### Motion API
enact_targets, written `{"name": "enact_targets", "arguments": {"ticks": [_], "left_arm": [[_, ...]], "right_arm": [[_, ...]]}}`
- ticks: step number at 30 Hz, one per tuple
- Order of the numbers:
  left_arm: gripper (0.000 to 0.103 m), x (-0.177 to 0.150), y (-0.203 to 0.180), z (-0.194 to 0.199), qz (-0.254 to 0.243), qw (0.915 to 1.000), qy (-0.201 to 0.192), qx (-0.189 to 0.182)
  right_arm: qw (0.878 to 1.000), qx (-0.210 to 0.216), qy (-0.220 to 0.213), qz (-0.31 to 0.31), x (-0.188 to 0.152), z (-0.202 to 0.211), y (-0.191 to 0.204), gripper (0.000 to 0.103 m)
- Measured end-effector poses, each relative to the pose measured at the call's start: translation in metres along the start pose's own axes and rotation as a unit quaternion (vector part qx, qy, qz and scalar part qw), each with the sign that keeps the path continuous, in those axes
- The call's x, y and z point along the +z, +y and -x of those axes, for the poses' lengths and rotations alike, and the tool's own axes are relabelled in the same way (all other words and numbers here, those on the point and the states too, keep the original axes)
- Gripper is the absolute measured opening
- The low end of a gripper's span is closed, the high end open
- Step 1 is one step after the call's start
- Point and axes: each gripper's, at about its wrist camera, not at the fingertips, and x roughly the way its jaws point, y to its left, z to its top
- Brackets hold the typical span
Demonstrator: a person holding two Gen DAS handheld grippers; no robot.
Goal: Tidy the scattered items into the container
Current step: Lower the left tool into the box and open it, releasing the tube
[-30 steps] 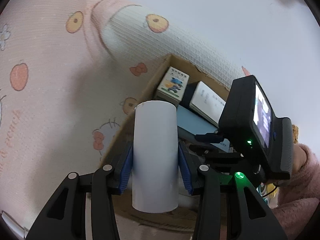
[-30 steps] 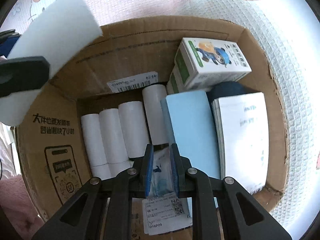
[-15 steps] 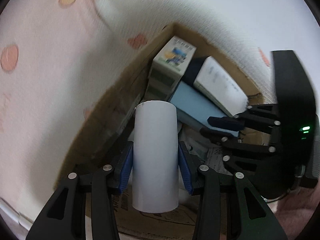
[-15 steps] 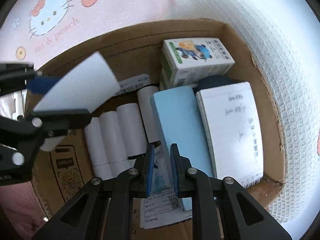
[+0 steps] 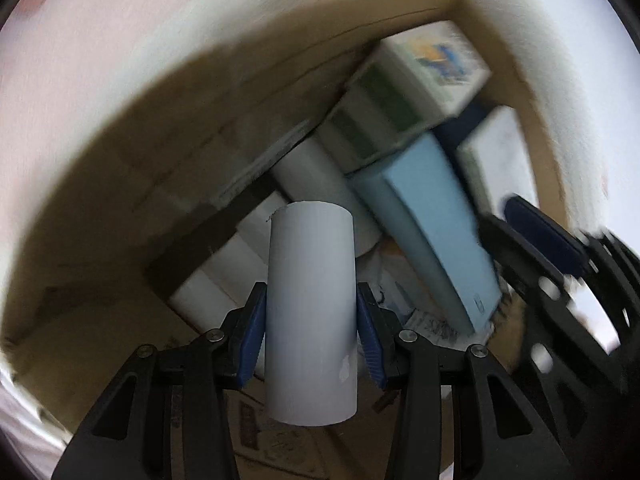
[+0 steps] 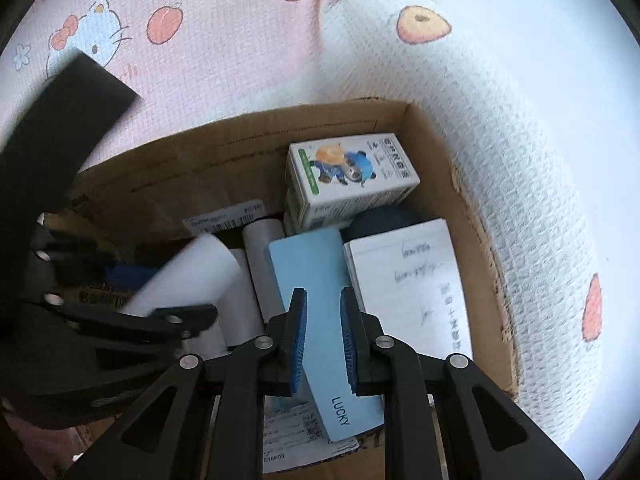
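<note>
Paper roll [image 5: 311, 312] sits clamped between the blue pads of the left hand-held gripper [image 5: 311, 330], which has dropped from above the rim a second ago to down inside the cardboard box [image 6: 472, 216], tipped steeply toward the floor of it. Judging by that, release is close. Below it lie more white rolls [image 5: 224, 276] side by side along the left of the box, so the held one likely joins that row. To the right a light blue case [image 6: 316, 296] leans across the middle, a cartoon-printed carton [image 6: 348, 176] sits at the far wall, and a handwritten notebook [image 6: 408, 288] lies at the right. The right hand-held gripper [image 6: 323, 344] hovers over the blue case, jaws drawn together on nothing, and crowds the space beside the roll. The box rests on a patterned bedspread [image 6: 224, 40].
</note>
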Motion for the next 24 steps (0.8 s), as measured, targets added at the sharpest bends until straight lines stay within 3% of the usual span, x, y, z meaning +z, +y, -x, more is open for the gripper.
{"name": "enact_targets", "arguments": {"ticks": [4,5,9,13,18,24], "left_arm": [[0.047,0.005,0.008,-0.013,0.04,0.999,0.003,0.019],[0.047,0.006,0.011,-0.016,0.053,0.9984,0.006,0.018],[0.047,0.01,0.021,-0.019,0.096,0.9954,0.0,0.0],[0.047,0.015,0.029,-0.018,0.152,0.9874,-0.021,-0.04],[0.047,0.019,0.026,-0.016,0.18,0.9791,-0.049,-0.08],[0.047,0.013,0.02,-0.022,0.184,0.9784,-0.06,-0.072]], "right_arm": [[1.0,-0.025,-0.007,0.015,0.008,-0.007,0.016,0.013],[0.999,-0.03,-0.007,0.02,0.028,-0.009,0.019,0.013],[0.999,-0.04,-0.001,0.028,0.025,-0.013,0.023,0.013],[0.999,-0.044,0.005,0.029,0.026,-0.022,0.014,0.014],[0.998,-0.047,0.01,0.034,0.022,-0.026,0.014,0.014],[0.997,-0.059,0.016,0.04,0.015,-0.03,0.01,0.014]]}}
